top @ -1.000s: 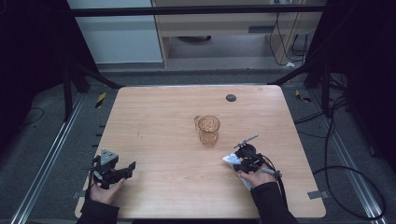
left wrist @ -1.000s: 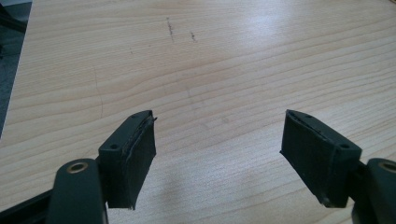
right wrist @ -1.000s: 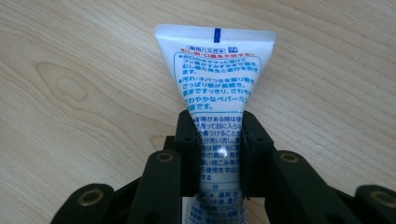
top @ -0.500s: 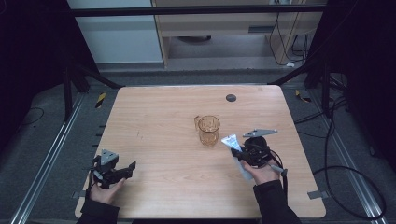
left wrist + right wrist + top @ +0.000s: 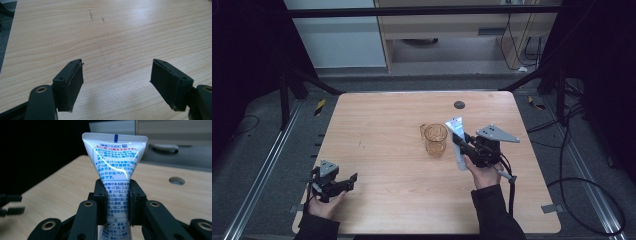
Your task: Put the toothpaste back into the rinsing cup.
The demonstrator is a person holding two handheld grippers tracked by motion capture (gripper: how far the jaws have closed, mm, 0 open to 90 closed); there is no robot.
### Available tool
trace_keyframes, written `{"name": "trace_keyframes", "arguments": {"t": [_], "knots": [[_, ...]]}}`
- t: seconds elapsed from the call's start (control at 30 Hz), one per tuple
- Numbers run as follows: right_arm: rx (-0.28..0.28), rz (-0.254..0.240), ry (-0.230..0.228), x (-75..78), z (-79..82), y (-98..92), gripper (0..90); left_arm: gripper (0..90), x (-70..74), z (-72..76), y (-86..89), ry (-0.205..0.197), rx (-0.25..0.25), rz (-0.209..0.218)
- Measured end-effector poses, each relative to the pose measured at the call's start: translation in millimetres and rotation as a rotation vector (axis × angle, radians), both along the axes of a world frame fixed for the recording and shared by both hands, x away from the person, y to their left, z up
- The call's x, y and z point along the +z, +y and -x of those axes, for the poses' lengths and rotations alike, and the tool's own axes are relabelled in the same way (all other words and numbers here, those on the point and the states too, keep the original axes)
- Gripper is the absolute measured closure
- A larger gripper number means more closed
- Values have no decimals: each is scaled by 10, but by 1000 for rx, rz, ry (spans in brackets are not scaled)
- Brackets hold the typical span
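Right gripper (image 5: 460, 141): held above the table at about 3 o'clock from the table's middle, in the person's right hand (image 5: 482, 172); jaws pinched on a tube; grey plate on top.
Tube (image 5: 114, 165): white with blue and red print, clamped about midway along its length between the right jaws; flat crimped end up, rest of the body running down below the jaws; in the high view stands tilted just beside the cup, at its 3 o'clock.
Cup (image 5: 435, 139): clear amber, upright on the table near its middle, handle toward 10 o'clock; whether tube and cup touch, cannot tell.
Left gripper (image 5: 343, 182): low over the table at about 7 o'clock, near the front left corner, in the person's left hand (image 5: 325, 202); jaws spread wide with only bare wood between them.
Left pads (image 5: 72, 83): black, apart from each other, nothing gripped.
Table (image 5: 377, 130): light wood, faint pencil marks ahead of the left jaws.
Hole (image 5: 459, 104): dark round opening in the tabletop at about 1 o'clock, beyond the cup.
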State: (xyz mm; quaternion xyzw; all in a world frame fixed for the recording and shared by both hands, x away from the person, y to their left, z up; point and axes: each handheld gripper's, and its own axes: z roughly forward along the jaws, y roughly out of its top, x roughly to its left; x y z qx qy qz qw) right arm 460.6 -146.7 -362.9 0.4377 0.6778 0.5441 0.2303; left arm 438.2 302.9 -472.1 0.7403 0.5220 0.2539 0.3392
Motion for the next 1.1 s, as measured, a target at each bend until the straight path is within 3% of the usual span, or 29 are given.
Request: {"name": "trace_keyframes", "arguments": {"t": [0.13,0.4,0.77,0.83,1.1], "knots": [[-56,-65,-88,74,-45,61,727,249,1,-1,2,-1,1,2],[-112,-152,-162,142,-203,165,724,250,9,6,1,-10,2,4],[-201,-232,-218,108,-480,289,723,251,13,6,10,-16,6,11],[-201,-240,-206,107,-534,305,722,251,11,4,11,-15,7,10],[-246,-263,-228,42,-713,404,722,251,11,0,13,-17,8,11]]}}
